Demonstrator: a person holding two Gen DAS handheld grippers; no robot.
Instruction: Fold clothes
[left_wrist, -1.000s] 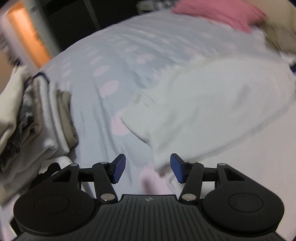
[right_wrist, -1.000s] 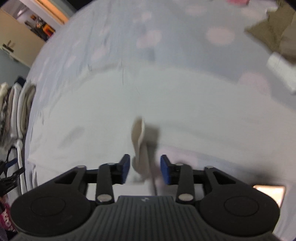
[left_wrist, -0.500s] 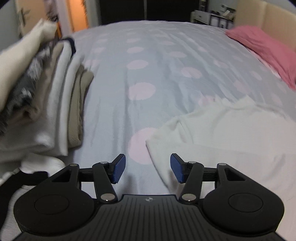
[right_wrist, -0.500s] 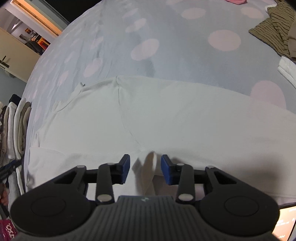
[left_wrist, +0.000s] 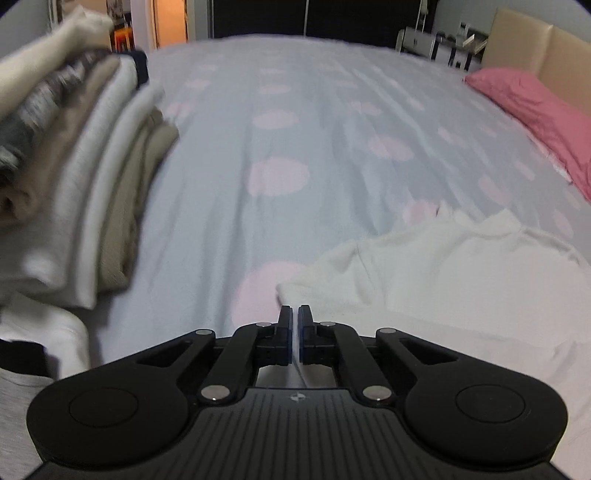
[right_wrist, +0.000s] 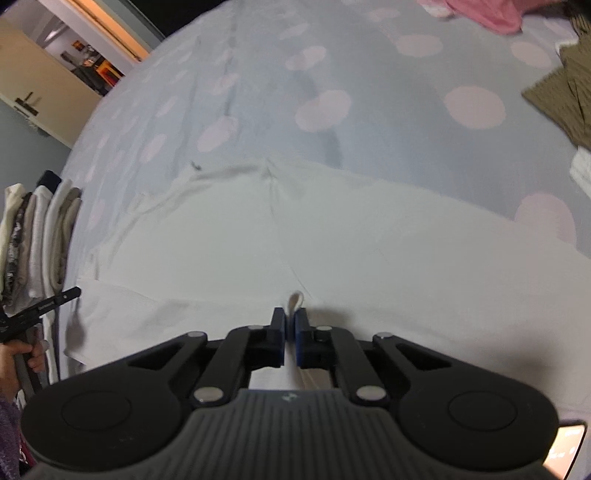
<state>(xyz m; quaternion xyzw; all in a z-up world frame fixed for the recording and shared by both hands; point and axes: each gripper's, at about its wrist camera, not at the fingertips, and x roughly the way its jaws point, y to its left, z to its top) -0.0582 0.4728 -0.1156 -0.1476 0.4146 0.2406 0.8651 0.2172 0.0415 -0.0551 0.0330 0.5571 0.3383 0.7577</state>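
Note:
A white garment (left_wrist: 461, 266) lies spread flat on the dotted bedsheet (left_wrist: 295, 129). In the left wrist view my left gripper (left_wrist: 294, 314) sits at the garment's near left corner. Its jaws are closing to a pinch, with a strip of white fabric between the pads. The right wrist view shows the garment (right_wrist: 332, 229) spread wide ahead. My right gripper (right_wrist: 290, 317) is at its near edge. Those jaws are closing too, pressed on a small raised fold of the cloth (right_wrist: 295, 300).
A stack of folded clothes (left_wrist: 74, 166) stands at the left, also seen as the stack (right_wrist: 37, 240). A pink pillow (left_wrist: 535, 110) lies by the headboard. An olive striped garment (right_wrist: 565, 99) lies at the right. A hand (right_wrist: 22, 354) holds a black tool at the left edge.
The left gripper swung over to the garment's left corner and shut there. The right gripper closed on the raised fold of white fabric that stood between its fingers.

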